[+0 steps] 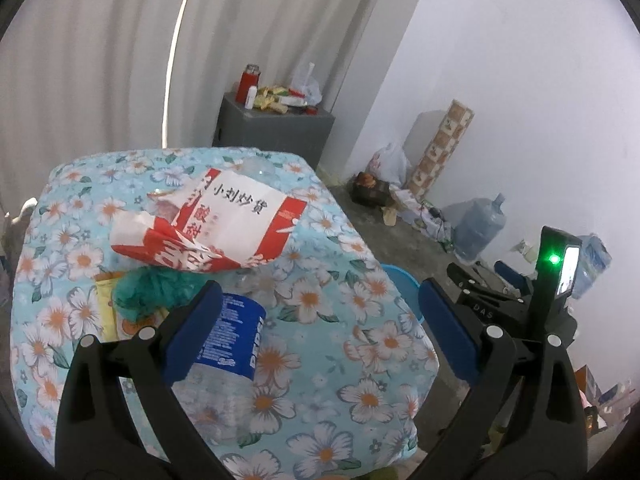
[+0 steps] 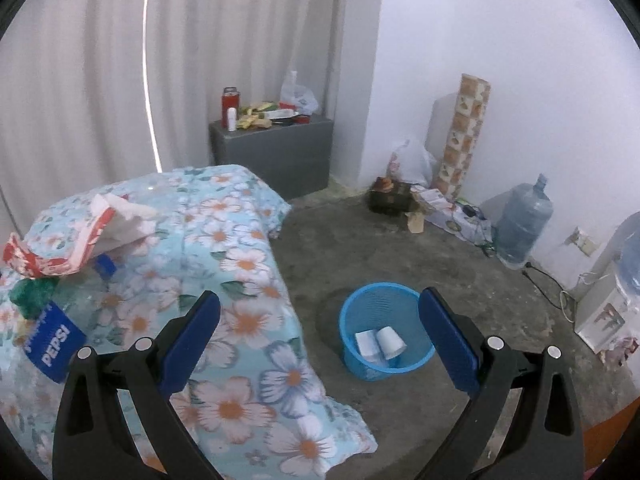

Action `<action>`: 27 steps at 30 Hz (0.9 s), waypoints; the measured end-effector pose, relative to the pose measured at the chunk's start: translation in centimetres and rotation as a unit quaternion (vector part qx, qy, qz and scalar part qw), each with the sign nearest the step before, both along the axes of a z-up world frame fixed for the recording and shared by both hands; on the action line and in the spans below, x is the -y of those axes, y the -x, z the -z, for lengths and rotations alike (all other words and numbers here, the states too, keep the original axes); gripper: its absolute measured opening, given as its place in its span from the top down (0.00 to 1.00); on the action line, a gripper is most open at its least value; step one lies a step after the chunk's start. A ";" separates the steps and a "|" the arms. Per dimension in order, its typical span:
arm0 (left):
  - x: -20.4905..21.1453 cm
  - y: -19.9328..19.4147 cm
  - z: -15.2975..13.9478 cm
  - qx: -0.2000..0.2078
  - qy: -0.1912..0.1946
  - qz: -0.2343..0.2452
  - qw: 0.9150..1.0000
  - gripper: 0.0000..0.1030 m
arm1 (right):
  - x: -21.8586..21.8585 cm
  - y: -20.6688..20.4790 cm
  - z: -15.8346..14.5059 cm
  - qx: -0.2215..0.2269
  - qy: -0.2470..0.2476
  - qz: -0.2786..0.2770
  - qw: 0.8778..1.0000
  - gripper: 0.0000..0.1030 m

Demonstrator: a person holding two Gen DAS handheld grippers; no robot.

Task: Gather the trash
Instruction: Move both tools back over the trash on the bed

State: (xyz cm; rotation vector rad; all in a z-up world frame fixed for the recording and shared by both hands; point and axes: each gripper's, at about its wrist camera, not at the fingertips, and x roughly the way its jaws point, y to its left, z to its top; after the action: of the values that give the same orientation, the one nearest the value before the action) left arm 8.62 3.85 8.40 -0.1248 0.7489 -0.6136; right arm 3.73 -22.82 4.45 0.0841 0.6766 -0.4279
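Observation:
Trash lies on a table with a floral cloth (image 1: 320, 300): a red-and-white paper bag (image 1: 224, 224), a crumpled green bag (image 1: 152, 292), a yellow wrapper (image 1: 106, 312) and a clear Pepsi bottle (image 1: 236, 340) lying on its side. My left gripper (image 1: 320, 312) is open above the table, its left finger next to the bottle. My right gripper (image 2: 320, 320) is open and empty over the table's right edge. A blue mesh basket (image 2: 384, 304) on the floor holds white paper cups (image 2: 390, 340). The paper bag (image 2: 80, 240) and the Pepsi bottle (image 2: 56, 344) also show in the right wrist view.
A grey cabinet (image 2: 276, 152) with clutter stands at the back wall. A large water jug (image 2: 520, 228), bags and a tiled post (image 2: 464, 136) line the right wall. A water dispenser (image 2: 608, 300) stands at the far right. The right gripper's body (image 1: 520, 300) shows beside the table.

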 end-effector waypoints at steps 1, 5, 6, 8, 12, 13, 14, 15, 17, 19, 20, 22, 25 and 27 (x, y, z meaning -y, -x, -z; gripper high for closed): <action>-0.3 0.0 0.0 0.002 0.003 -0.002 1.000 0.09 | -0.2 0.0 0.0 0.000 -0.003 -0.005 1.000 0.06; -0.9 0.0 -0.1 0.010 0.012 -0.011 1.000 0.09 | -0.5 0.1 0.0 0.005 -0.022 -0.026 0.999 0.06; -1.1 0.0 -0.1 0.011 0.015 -0.012 1.000 0.09 | -0.6 0.0 0.1 0.006 -0.028 -0.030 0.999 0.06; -1.5 0.0 -0.1 0.011 0.020 -0.013 1.000 0.09 | -0.7 0.1 0.1 0.010 -0.041 -0.041 0.998 0.06; -1.8 0.1 0.1 0.015 0.019 -0.019 1.000 0.09 | -0.8 0.3 0.2 0.013 -0.055 -0.052 0.997 0.06; -1.9 0.0 0.1 0.015 0.017 -0.020 1.000 0.09 | -0.9 0.3 0.2 0.013 -0.057 -0.053 0.997 0.06; -1.9 0.0 0.1 0.016 0.015 -0.021 1.000 0.09 | -0.9 0.3 0.2 0.014 -0.063 -0.056 0.996 0.06; -1.9 0.0 0.1 0.016 0.015 -0.022 1.000 0.09 | -0.7 0.3 0.3 0.015 -0.067 -0.058 0.996 0.06; -2.0 0.0 0.2 0.015 0.016 -0.022 1.000 0.09 | -0.7 0.4 0.3 0.018 -0.073 -0.060 0.995 0.06; -2.0 -0.1 0.2 0.017 0.013 -0.024 0.999 0.09 | -0.6 0.5 0.3 0.020 -0.076 -0.061 0.995 0.06; -2.0 -0.1 0.2 0.017 0.012 -0.025 0.999 0.09 | -0.5 0.5 0.3 0.020 -0.078 -0.061 0.995 0.06; -2.1 0.0 0.3 0.017 0.009 -0.027 0.999 0.09 | -0.4 0.4 0.4 0.020 -0.083 -0.063 0.994 0.06; -2.3 -0.1 0.4 0.021 0.006 -0.034 0.999 0.09 | 0.0 0.5 0.5 0.025 -0.096 -0.068 0.993 0.06; -2.7 -0.2 0.4 0.021 0.008 -0.042 0.999 0.09 | 0.6 0.8 0.6 0.033 -0.108 -0.072 0.991 0.06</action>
State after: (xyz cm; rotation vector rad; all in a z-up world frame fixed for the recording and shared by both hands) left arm 8.84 6.55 8.03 -0.1573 0.6943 -0.5421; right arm 2.92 -23.40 3.85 0.2521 0.6577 -0.2104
